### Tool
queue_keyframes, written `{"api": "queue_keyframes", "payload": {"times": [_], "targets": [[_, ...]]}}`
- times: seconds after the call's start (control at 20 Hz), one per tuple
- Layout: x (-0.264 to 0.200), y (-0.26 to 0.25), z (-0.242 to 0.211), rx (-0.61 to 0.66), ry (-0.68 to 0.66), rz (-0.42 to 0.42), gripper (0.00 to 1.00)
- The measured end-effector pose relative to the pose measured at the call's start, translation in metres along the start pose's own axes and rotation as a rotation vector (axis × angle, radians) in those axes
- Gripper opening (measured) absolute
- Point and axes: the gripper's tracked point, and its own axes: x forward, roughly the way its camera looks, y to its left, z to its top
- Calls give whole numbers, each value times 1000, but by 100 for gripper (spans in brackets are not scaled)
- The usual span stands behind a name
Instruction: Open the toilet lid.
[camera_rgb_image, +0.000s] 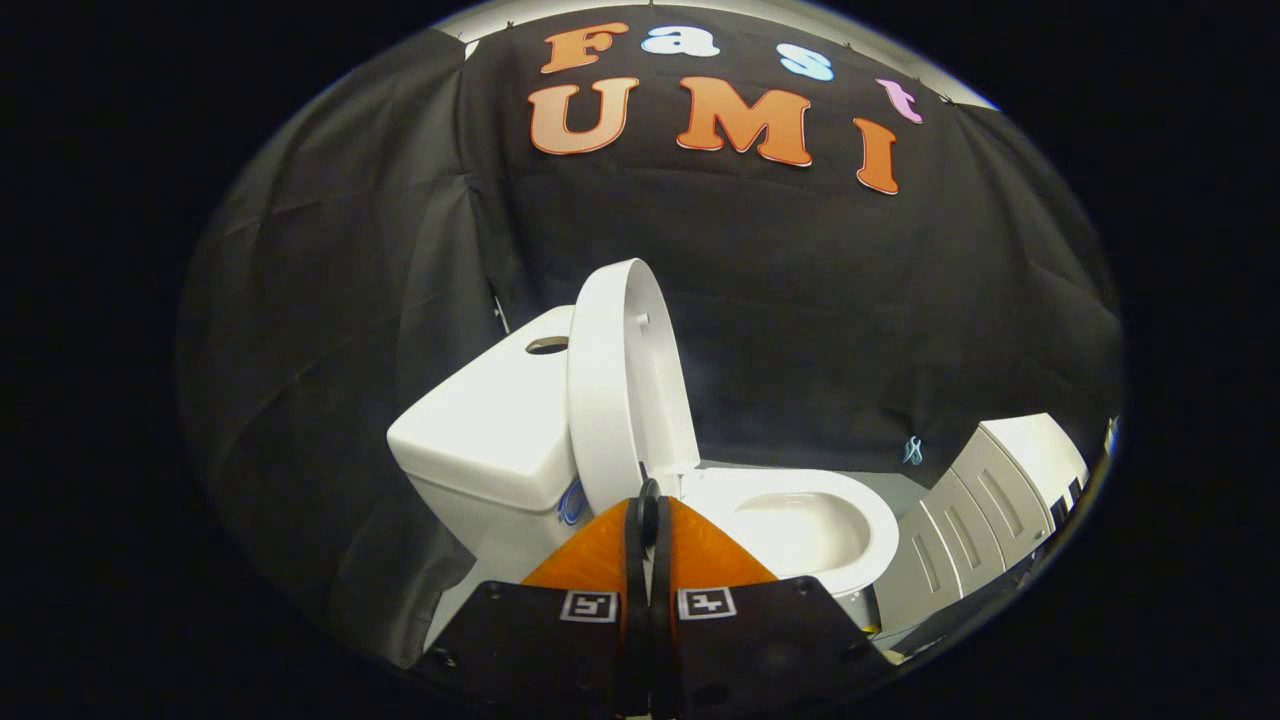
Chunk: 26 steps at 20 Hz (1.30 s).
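The white ceramic toilet stands beyond the fingers, its bowl at two o'clock from their tips and its boxy white tank at ten o'clock. The white oval plastic toilet lid is raised, upright against the tank, at twelve o'clock just ahead of the tips. A white panelled cabinet sits at three o'clock. The gripper has its fingers pressed together, holding nothing.

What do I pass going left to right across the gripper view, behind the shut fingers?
Tank → raised toilet lid → open bowl → white cabinet. The gripper sits closed, empty, just before the lid's base.
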Motion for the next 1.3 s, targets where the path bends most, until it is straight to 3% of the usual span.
{"api": "queue_keyframes", "payload": {"times": [0.1,0.25,0.3,0.45,0.6,0.95,1.3], "targets": [[-1,3,1,30,9,50,9],[-11,-3,21,32,-55,76,22],[-15,-6,34,23,-87,76,39],[-34,-22,50,19,-124,70,59],[-37,-39,56,50,-137,72,99],[-57,-79,83,119,-186,72,97],[-75,-141,121,162,-260,9,98]]}}
